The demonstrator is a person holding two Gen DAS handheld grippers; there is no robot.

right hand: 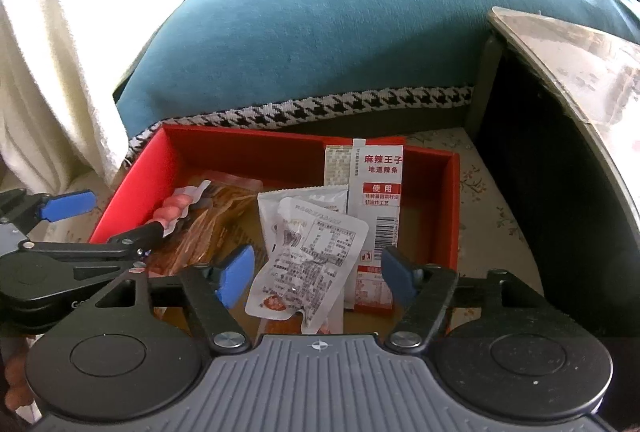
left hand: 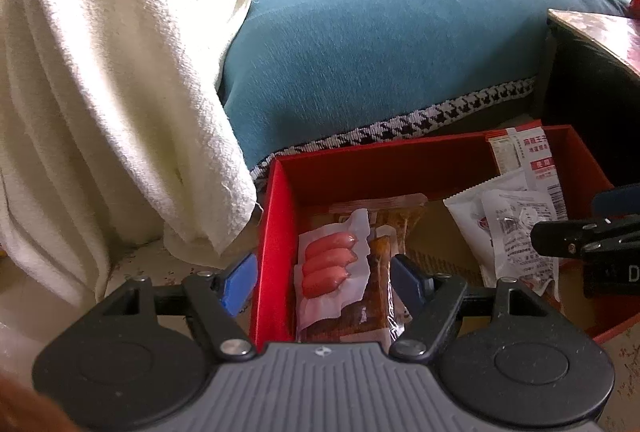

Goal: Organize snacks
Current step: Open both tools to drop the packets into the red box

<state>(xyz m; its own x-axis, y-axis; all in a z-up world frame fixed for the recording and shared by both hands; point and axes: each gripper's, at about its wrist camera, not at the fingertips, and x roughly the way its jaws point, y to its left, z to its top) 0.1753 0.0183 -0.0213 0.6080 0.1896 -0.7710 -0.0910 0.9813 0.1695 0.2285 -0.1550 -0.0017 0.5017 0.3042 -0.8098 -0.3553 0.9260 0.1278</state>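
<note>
A red box (left hand: 276,232) sits on the floor in front of a sofa. In its left half lie a clear pack of pink sausages (left hand: 328,264) and brown snack packets (left hand: 376,296). My left gripper (left hand: 324,284) is open and straddles the box's left wall, one pad outside and one inside over the packets. In the right half, a crumpled white packet (right hand: 312,252) lies between the pads of my open right gripper (right hand: 318,276), untouched. A red-and-white packet (right hand: 380,191) leans on the far wall.
A sofa with a teal blanket (left hand: 380,31) rises right behind the box. A white towel (left hand: 100,71) hangs at the left. A dark table (right hand: 560,71) stands close on the right. The floor has a pale floral pattern (right hand: 480,183).
</note>
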